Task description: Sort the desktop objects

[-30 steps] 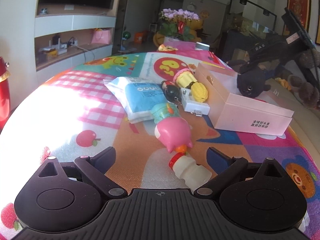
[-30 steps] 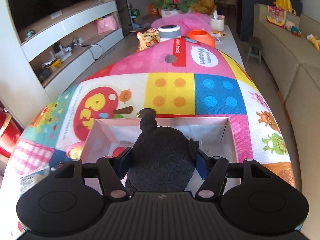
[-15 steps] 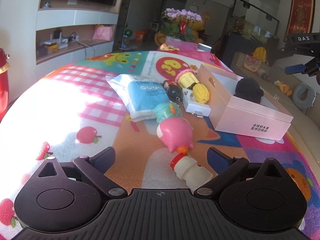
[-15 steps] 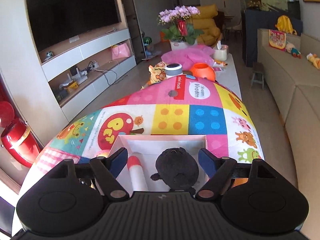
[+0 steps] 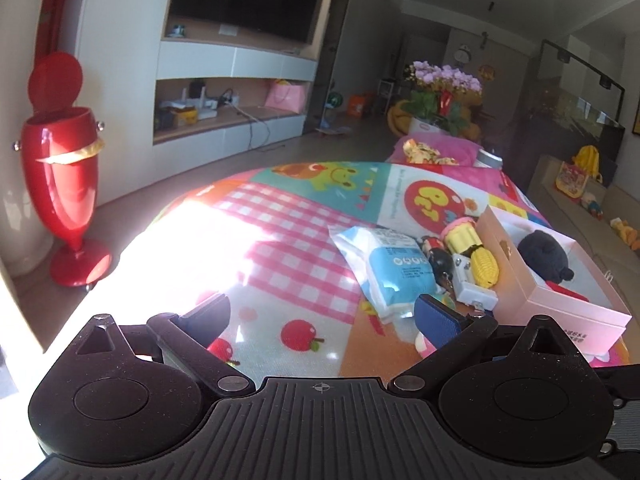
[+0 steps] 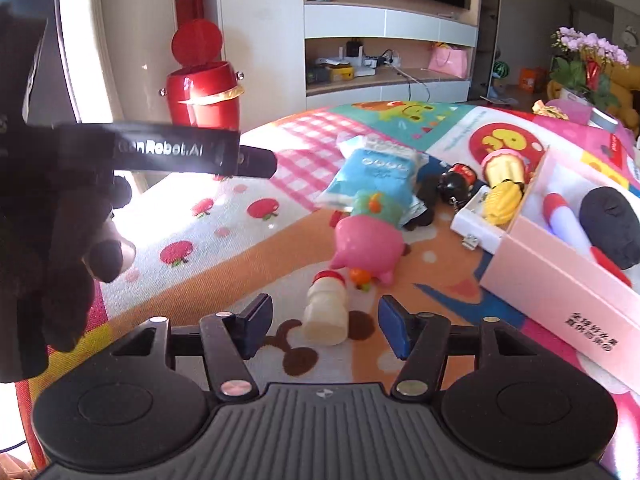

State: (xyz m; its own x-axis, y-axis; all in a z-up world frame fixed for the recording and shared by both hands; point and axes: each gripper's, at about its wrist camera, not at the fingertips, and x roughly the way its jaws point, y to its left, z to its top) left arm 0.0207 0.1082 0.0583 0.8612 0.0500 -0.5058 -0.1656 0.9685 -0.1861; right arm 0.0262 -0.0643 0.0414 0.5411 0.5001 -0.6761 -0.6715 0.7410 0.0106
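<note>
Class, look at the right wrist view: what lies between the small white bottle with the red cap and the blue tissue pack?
The pink pig toy lies between the white bottle and the blue tissue pack, its snout toward the bottle's red cap; the right wrist view shows it.

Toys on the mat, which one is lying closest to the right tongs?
The small white bottle with the red cap, lying on its side just ahead of the open right tongs; the pink pig toy lies farther off.

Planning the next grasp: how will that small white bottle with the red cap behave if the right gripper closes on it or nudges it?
The white bottle lies on its side on the mat, so a nudge will probably roll it. It looks like thin plastic: likely light, possibly squashy. The open right gripper already straddles it; smooth walls may slip.
</note>
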